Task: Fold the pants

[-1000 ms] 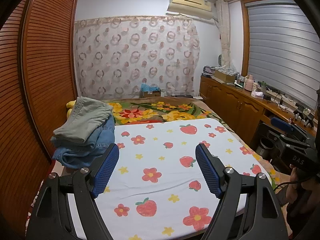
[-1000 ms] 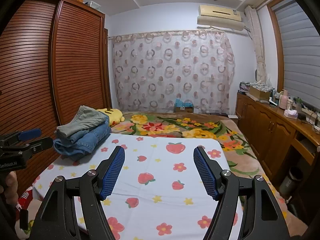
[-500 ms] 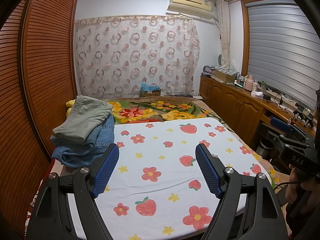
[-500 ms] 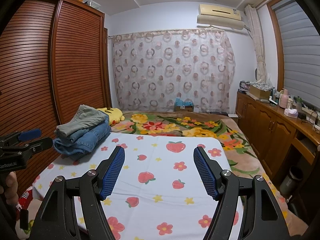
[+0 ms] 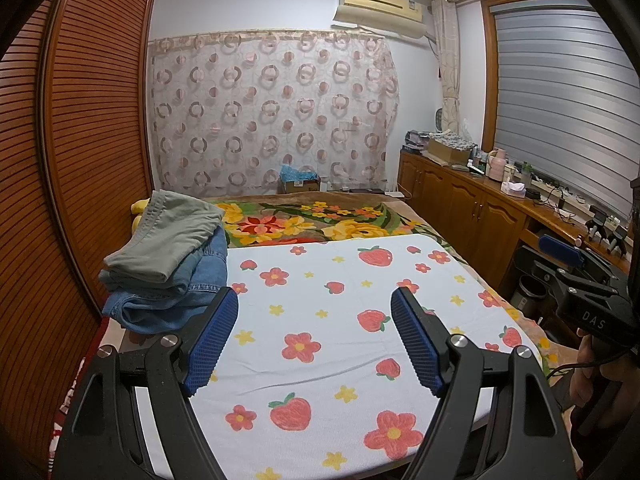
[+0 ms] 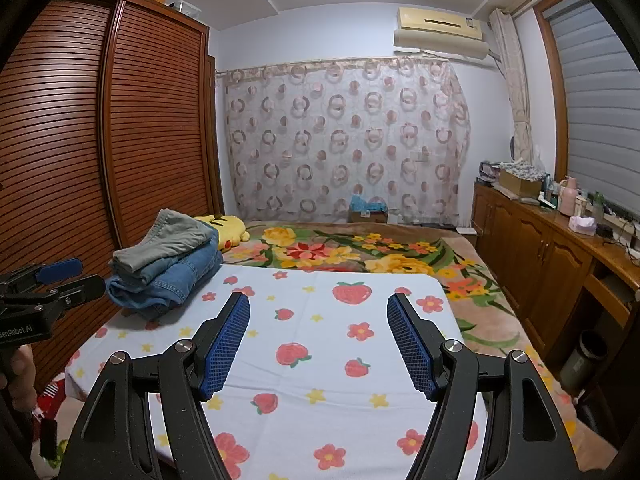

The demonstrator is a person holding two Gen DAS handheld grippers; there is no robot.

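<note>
Both claws hang released above the near end of the bed: my left claw [image 5: 313, 334] has its blue pads [image 5: 212, 340] spread wide with nothing between them, and my right claw [image 6: 318, 340] is spread just as wide over the same sheet. From the left wrist view I also see the right claw [image 5: 576, 276] off at the right edge, with a hand [image 5: 588, 376] gripping its handle; from the right wrist view the left claw [image 6: 44, 280] shows at the left edge.

I see the pants stacked at the far left side of the bed, next to the wardrobe: a grey-green pair [image 5: 168, 236] lies folded on top of blue jeans [image 5: 176, 292], and both claws are well apart from the pile. The stack sits partly on the white sheet [image 5: 320, 320], printed with strawberries and flowers. Beyond the sheet I see a floral blanket [image 5: 320, 220] covering the far half of the bed, and a yellow plush toy [image 6: 230, 226] lies just behind the pile. A slatted wooden wardrobe [image 6: 120, 140] runs along the left. A ring-patterned curtain [image 6: 344, 136] covers the far wall under an air conditioner [image 6: 440, 32]. A low wooden cabinet [image 6: 532, 256] stands along the right wall.
</note>
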